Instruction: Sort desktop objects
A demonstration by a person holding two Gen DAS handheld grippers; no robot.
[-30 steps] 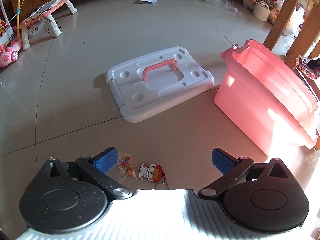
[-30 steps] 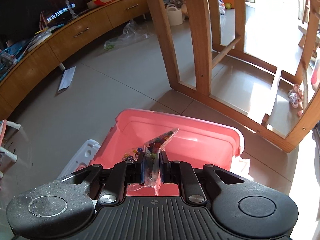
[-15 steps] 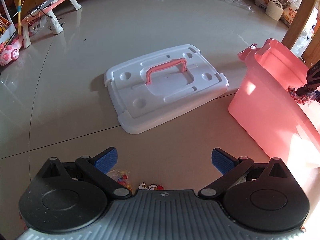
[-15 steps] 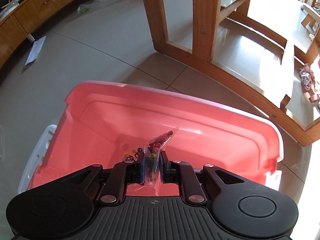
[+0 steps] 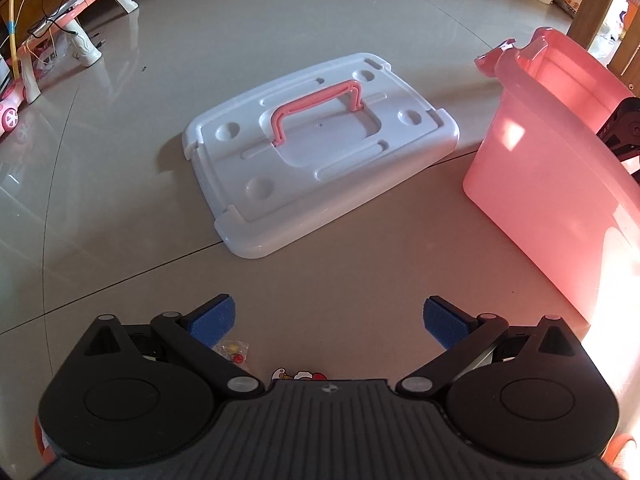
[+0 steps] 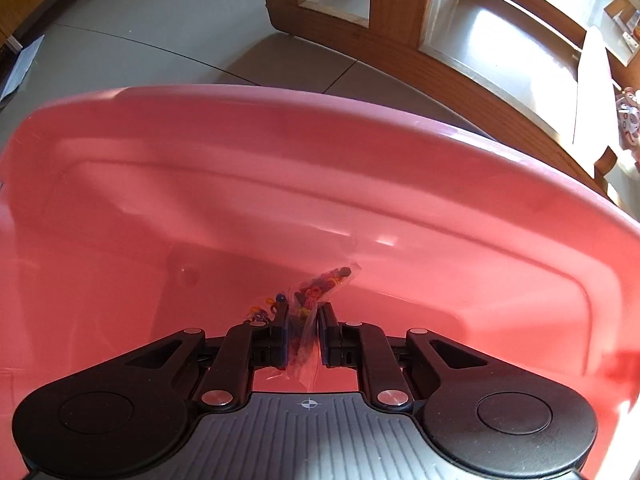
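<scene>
Right wrist view is basically all pink bin (image 6: pixel 280 184), its far wall filling the frame, with a wooden furniture frame (image 6: pixel 404 36) standing on the tile floor just behind it. The right gripper (image 6: pixel 304 332) sits inside the bin's opening, jaws nearly closed and pinching a little clear bag of beads (image 6: pixel 316 296). The bag pokes up and to the right from between the pads, hanging in front of the bin's inner wall, and I can't tell if it touches anything below.

Over on the left wrist view, the same bin (image 5: pixel 560 184) stands on the floor to the right, and a white lid (image 5: pixel 320 152) with a pink handle (image 5: pixel 316 104) lies flat on the tiles well ahead of the gripper, just left of the bin. A pink kids' play table (image 5: pixel 72 36) is way off in the far left corner. The left gripper (image 5: pixel 328 320) is wide open, holding nothing. Right under it, close to the left pad, there's another small bag of beads (image 5: pixel 234 350), and next to that a cartoon keychain (image 5: pixel 298 375) mostly hidden by the gripper body.
</scene>
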